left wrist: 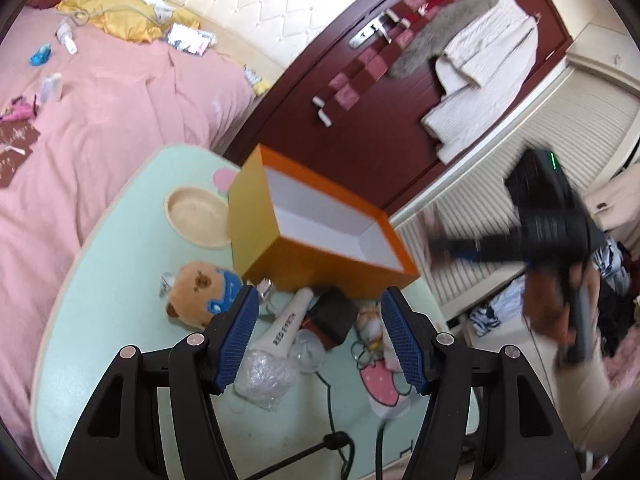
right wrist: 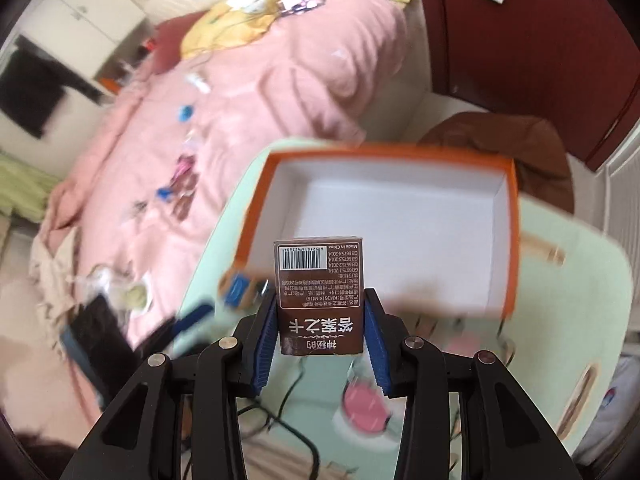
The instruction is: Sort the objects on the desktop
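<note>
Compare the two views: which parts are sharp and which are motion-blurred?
Left wrist view: the left gripper and table are fairly sharp, the right gripper smeared. Right wrist view: only the brown box and right gripper are sharp.

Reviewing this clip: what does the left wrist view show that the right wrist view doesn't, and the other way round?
Only the left wrist view: the teddy bear, wooden bowl and white microphone on the table, between the open left hand-held gripper.

Only the right wrist view: the right hand-held gripper closed on a brown printed box.

Both: the empty orange box, pale green table, pink bed.
</note>
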`<act>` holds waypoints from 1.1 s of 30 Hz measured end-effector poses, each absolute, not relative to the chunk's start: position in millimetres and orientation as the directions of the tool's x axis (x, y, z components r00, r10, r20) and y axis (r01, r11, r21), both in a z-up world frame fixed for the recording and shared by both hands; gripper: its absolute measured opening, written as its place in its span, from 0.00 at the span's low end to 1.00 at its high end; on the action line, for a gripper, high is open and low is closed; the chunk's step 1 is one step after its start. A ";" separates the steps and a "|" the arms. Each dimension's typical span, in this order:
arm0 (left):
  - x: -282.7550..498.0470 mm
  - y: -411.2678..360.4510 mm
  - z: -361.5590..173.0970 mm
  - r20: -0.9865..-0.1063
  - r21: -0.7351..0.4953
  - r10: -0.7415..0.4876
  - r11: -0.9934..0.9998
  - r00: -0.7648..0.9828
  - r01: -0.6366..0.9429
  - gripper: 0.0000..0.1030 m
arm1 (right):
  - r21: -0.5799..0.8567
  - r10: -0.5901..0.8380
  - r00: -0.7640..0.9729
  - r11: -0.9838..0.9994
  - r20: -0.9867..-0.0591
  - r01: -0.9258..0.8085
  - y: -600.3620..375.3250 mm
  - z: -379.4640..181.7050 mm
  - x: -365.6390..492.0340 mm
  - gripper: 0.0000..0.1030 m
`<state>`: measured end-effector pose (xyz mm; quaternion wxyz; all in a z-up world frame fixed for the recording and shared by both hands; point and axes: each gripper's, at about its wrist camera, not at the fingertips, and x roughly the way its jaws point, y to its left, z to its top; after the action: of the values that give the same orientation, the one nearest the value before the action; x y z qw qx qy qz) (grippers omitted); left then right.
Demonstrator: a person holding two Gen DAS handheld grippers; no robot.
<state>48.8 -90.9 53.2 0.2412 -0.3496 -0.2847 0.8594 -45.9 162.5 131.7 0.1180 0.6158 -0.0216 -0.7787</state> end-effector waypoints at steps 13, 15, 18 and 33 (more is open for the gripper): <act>92.1 -65.9 31.3 -0.696 -0.493 0.499 -0.855 -0.516 -0.161 0.63 | 0.082 -0.099 -0.247 -0.993 -0.964 0.081 155.6 40.1 33.9 0.39; 94.6 -57.8 29.2 -0.716 -0.461 0.471 -0.873 -0.516 -0.158 0.63 | 0.018 -0.046 -0.313 -0.996 -0.949 0.092 151.2 43.8 39.0 0.42; 93.2 -45.4 29.0 -0.768 -0.354 0.370 -0.925 -0.523 -0.135 0.63 | -0.030 -0.009 -0.401 -0.995 -0.916 0.091 145.7 48.5 55.5 0.57; 94.2 4.9 16.3 -0.845 -0.026 0.112 -0.985 -0.523 -0.168 0.96 | -0.176 0.131 -0.401 -0.981 -0.907 0.076 154.5 33.1 90.5 0.74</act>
<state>94.2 4.9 16.3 0.0800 -0.4818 0.0291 0.8721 90.5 154.5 33.1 -0.0165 0.5470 0.0948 -0.8316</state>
